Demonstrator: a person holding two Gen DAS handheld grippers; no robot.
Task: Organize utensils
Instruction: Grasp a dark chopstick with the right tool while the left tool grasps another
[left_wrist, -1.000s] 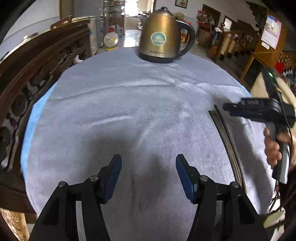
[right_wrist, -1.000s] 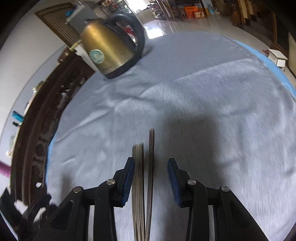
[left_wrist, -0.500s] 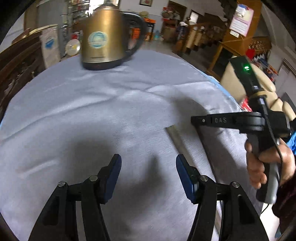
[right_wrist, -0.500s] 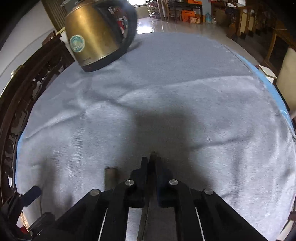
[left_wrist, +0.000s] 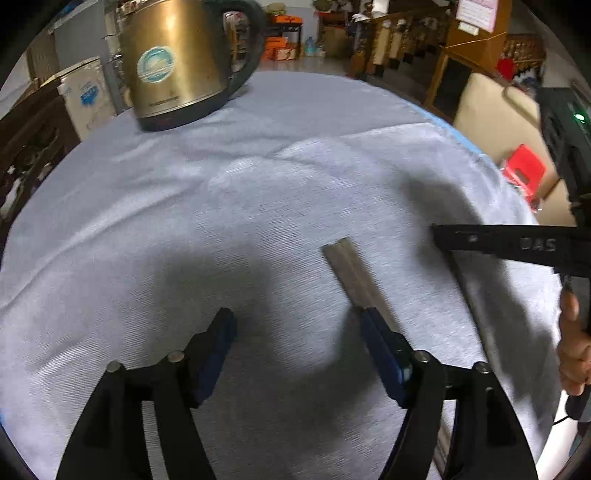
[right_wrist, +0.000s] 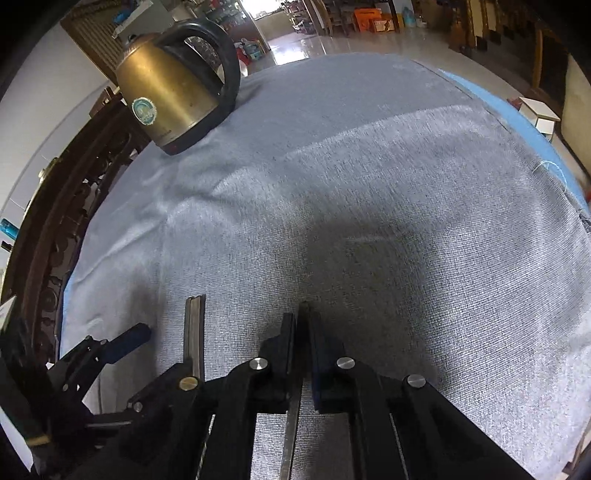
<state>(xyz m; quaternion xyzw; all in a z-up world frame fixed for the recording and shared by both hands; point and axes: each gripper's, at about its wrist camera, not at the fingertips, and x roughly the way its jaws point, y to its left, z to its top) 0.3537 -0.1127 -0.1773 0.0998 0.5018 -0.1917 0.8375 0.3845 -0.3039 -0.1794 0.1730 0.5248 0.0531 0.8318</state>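
Note:
Thin metal chopsticks lie on a grey tablecloth (left_wrist: 258, 184). My right gripper (right_wrist: 303, 321) is shut on one chopstick (right_wrist: 293, 413), whose tip pokes out just past the pads. In the left wrist view this gripper (left_wrist: 480, 240) comes in from the right, with the held chopstick (left_wrist: 476, 306) slanting below it. A pair of chopsticks (left_wrist: 354, 273) lies side by side on the cloth, its near end hidden behind the right finger of my left gripper (left_wrist: 295, 317). The left jaws are opening and nothing is between them. The pair (right_wrist: 195, 328) also shows in the right wrist view, beside a left pad (right_wrist: 129, 338).
A brass-coloured electric kettle (left_wrist: 177, 62) with a black handle stands at the far side of the round table. A carved dark wooden chair (right_wrist: 55, 221) borders the left edge. A person's hand (left_wrist: 572, 350) grips the right tool's handle. Furniture and a red stool (left_wrist: 524, 173) stand beyond the table.
The right gripper shut on one chopstick and carried it to the right, away from the other two. The left gripper swept right across the cloth to the lying pair, and its jaws widened.

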